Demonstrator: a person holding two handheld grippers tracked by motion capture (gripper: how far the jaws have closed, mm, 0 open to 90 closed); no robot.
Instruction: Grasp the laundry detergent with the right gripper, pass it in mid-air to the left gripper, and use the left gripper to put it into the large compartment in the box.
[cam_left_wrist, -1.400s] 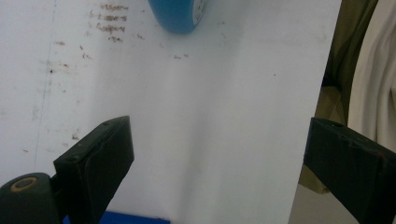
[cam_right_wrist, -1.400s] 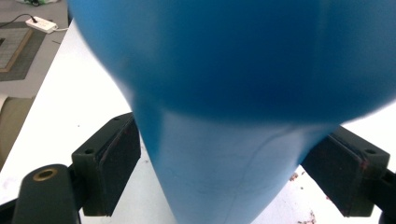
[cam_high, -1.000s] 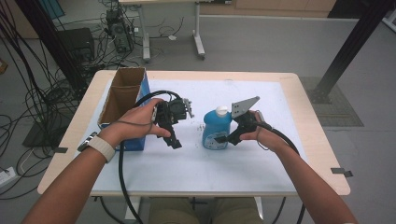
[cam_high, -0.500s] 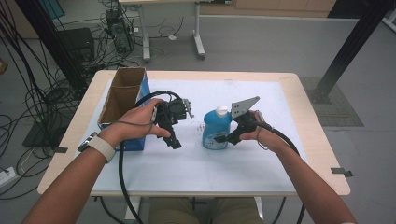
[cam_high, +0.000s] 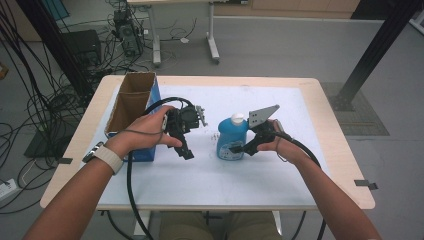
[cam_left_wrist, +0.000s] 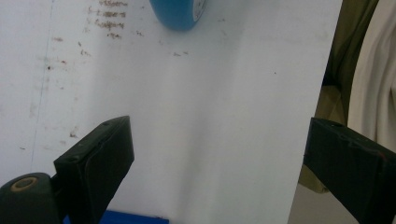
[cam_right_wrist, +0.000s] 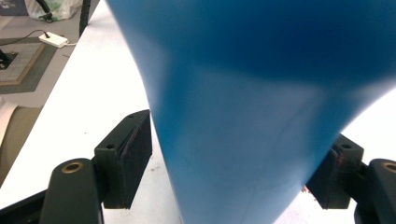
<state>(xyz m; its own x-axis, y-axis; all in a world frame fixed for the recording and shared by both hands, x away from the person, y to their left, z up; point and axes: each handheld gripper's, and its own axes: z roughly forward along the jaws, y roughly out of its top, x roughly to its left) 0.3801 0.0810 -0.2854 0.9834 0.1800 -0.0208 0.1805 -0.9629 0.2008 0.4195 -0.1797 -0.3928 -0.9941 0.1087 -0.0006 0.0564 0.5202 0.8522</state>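
Note:
A blue bottle with a white cap stands upright on the white mat at mid-table. My right gripper reaches in from the right, its jaws on either side of the bottle's lower body. In the right gripper view the bottle sits between the pads, which have just been closing and stand right at its sides; I see no squeeze. My left gripper hovers left of the bottle, pointing down, open and empty. In the left gripper view the bottle's base shows at the top.
An open cardboard box with blue sides stands at the table's left, just behind my left hand. The table's near edge shows in the left gripper view. Cables and table legs lie on the floor beyond the table.
None that the high view shows: both hands and the bottle stay where they were.

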